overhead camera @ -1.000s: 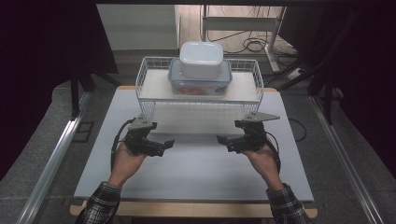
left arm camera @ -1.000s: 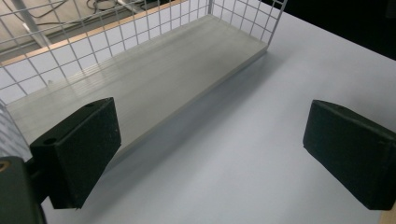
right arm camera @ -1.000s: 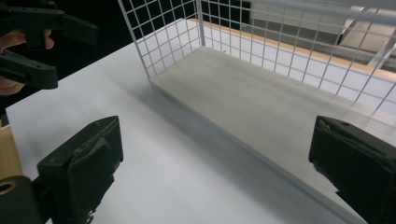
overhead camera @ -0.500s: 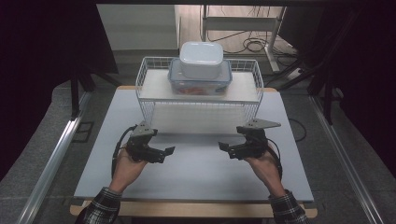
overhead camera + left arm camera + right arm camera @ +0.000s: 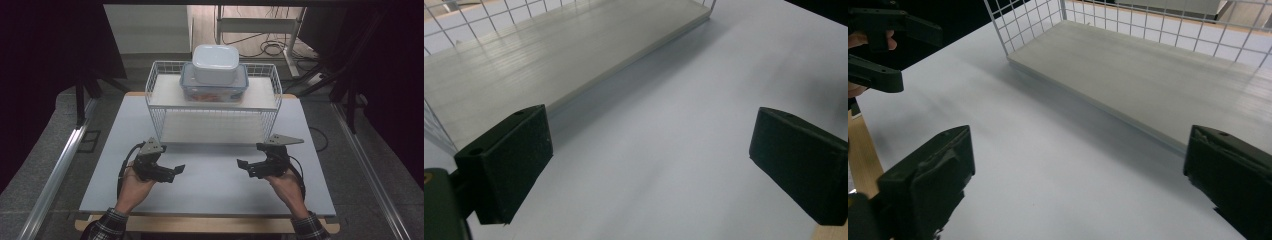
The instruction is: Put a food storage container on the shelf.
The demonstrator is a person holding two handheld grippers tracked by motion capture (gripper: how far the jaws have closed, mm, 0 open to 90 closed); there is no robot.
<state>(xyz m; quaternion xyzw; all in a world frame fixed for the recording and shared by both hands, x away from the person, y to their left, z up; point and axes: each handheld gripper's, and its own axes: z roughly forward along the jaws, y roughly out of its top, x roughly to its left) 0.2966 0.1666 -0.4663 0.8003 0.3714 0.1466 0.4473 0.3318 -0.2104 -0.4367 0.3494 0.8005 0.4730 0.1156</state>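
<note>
We saw a pale grey table [image 5: 210,192] on a wooden base, grey floor [image 5: 45,150] around it, dark curtains [image 5: 55,45] at both sides, and cables [image 5: 272,47] lying on lit flooring beyond.

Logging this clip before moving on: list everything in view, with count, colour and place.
wire rack: 1, white, two shelves, far half of the table
clear container: 1, clear with blue-grey lid, top shelf of the rack
white container: 1, white, stacked on the clear container
table: 1, pale grey top
left tool: 1, black, jaws open, over the table's near left
right tool: 1, black, jaws open, over the table's near right
hands: 2, plaid sleeves, at the near edge
</note>
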